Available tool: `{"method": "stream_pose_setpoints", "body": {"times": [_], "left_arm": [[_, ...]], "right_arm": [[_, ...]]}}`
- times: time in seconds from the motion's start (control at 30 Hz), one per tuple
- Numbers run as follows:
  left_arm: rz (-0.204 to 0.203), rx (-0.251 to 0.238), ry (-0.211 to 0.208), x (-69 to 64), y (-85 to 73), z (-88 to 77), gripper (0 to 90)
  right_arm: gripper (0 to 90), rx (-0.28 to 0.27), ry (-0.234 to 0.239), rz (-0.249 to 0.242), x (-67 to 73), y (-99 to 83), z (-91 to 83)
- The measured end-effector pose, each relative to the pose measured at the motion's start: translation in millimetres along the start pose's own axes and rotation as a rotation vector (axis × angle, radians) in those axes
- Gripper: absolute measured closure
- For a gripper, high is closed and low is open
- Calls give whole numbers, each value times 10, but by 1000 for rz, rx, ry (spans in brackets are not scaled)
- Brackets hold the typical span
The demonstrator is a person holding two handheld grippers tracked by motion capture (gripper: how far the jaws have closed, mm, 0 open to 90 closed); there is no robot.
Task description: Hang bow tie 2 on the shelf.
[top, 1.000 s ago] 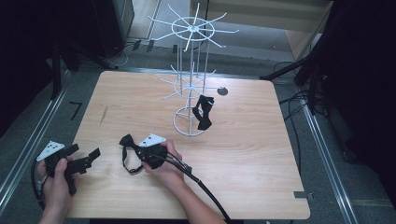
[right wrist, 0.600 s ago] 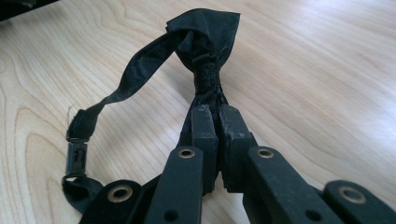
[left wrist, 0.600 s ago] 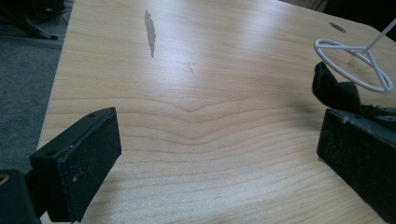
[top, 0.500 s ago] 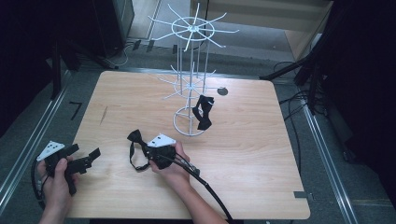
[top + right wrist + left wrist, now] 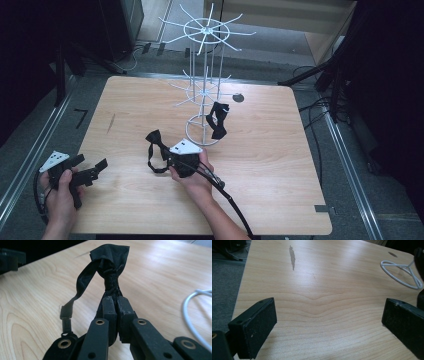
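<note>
Counted on the table (image 5: 280,165): two black bow ties and one white wire rack (image 5: 204,95). Also two grippers, one per hand.

First bow tie (image 5: 156,145): pinched at its knot by the right gripper (image 5: 167,156), jaws squeezed together on the fabric (pads pressed flat against each other in the right gripper view, with the cloth bunched above them). Held near the table's middle, just left of the rack's base ring, with the strap and its clasp dangling below toward the wood. Seen close up as the same bow tie (image 5: 110,270) rising from the closed pads.

Second bow tie (image 5: 217,120): hung on the rack, draped from a lower wire arm beside the centre post and above the base ring. Nothing else carried on the rack's spokes.

Left gripper (image 5: 92,167): parked at the table's near left corner, jaws spread wide apart with bare wood between them (nothing held). Well apart from both ties.
</note>
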State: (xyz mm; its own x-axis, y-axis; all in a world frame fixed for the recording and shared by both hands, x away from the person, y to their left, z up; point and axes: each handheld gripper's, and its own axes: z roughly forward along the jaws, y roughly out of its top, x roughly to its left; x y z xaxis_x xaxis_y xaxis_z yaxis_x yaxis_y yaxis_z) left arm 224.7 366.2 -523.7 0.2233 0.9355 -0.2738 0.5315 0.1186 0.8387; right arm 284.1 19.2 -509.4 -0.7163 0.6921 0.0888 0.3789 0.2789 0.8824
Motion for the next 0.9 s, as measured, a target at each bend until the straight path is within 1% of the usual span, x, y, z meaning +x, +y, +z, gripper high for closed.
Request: {"method": "stream_pose_setpoints", "body": {"times": [0.07,0.3,0.53,0.9], "left_arm": [[0,0,1,-1,0,0,2],[0,0,2,-3,0,0,2],[1,0,3,-5,0,0,2],[1,-1,3,-5,0,1,2]], "right_arm": [[877,-18,-11,7,-18,15,-54],[876,-45,-29,-12,-49,57,-210],[876,-80,-46,-6,-103,102,-358],[877,-125,-61,-14,-100,151,-539]]}}
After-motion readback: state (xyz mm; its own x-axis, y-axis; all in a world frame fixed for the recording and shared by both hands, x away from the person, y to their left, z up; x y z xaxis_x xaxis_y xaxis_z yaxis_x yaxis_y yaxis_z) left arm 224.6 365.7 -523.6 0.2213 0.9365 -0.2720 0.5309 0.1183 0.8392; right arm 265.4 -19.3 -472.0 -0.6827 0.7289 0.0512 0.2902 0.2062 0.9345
